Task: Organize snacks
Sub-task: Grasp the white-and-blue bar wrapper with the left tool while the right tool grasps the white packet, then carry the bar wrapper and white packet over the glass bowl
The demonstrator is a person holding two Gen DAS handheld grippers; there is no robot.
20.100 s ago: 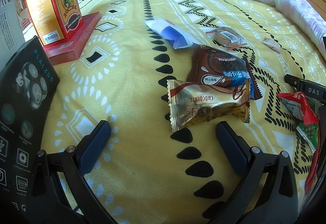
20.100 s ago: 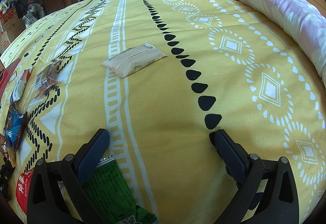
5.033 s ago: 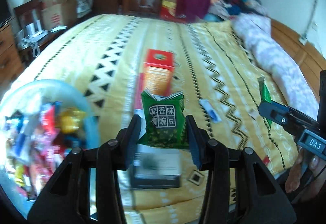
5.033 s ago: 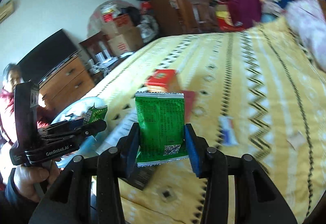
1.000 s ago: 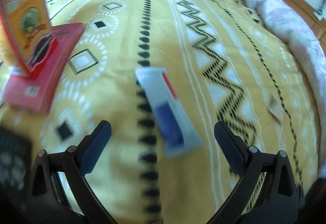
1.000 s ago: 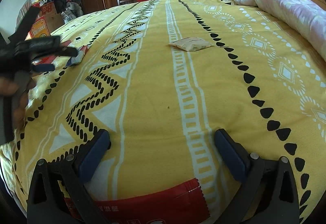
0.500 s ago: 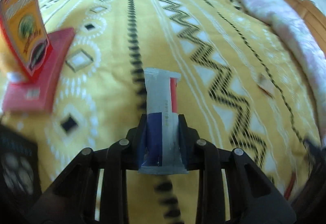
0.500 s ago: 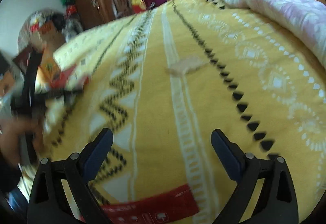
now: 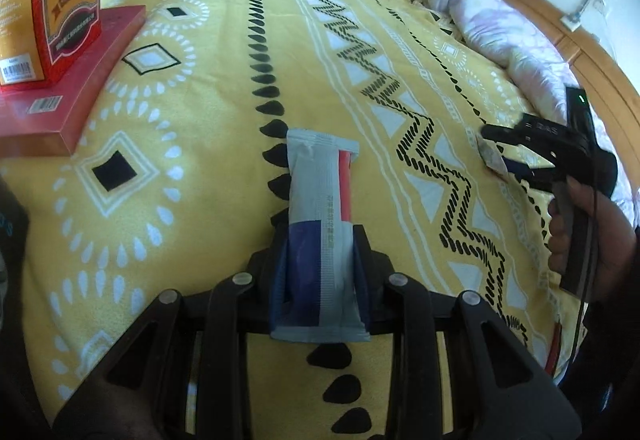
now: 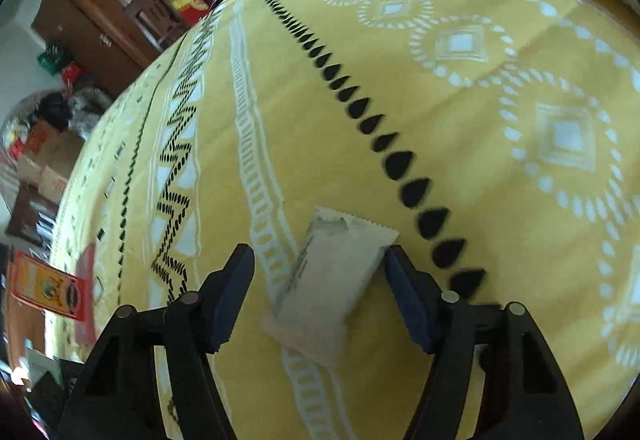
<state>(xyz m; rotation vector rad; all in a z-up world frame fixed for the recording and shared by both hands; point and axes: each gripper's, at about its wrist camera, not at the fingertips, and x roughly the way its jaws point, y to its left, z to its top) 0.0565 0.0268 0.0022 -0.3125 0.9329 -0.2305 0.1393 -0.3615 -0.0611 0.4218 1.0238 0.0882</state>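
A second ago the left hand-held gripper point(image 9: 320, 272) stood wide over the bed with the long grey, blue and red foil-wrapped snack bar point(image 9: 320, 236) lying loose between its fingers; now both pads press the bar's blue end and the grip looks complete. The right hand-held gripper point(image 10: 320, 288) was wide and far short of the small beige snack packet point(image 10: 332, 280), which lay well up the yellow patterned bedspread point(image 10: 460, 100); it has since swept across and now straddles the packet, its jaws closing with the packet between them. The right pad appears to touch the packet's corner and the left pad is clear of it, so nothing is gripped there yet. By my reading, one snack is ready to lift and the other is about to be caught.

The bar's long axis runs straight out along the left gripper's fingers, its free grey end pointing toward the far edge of the bed, beside the line of black drop shapes. It seems to rest on the bedspread. The packet lies askew, its long axis running diagonally between the right fingers, serrated end toward the far right, on the white banded stripe near the middle of the bed.
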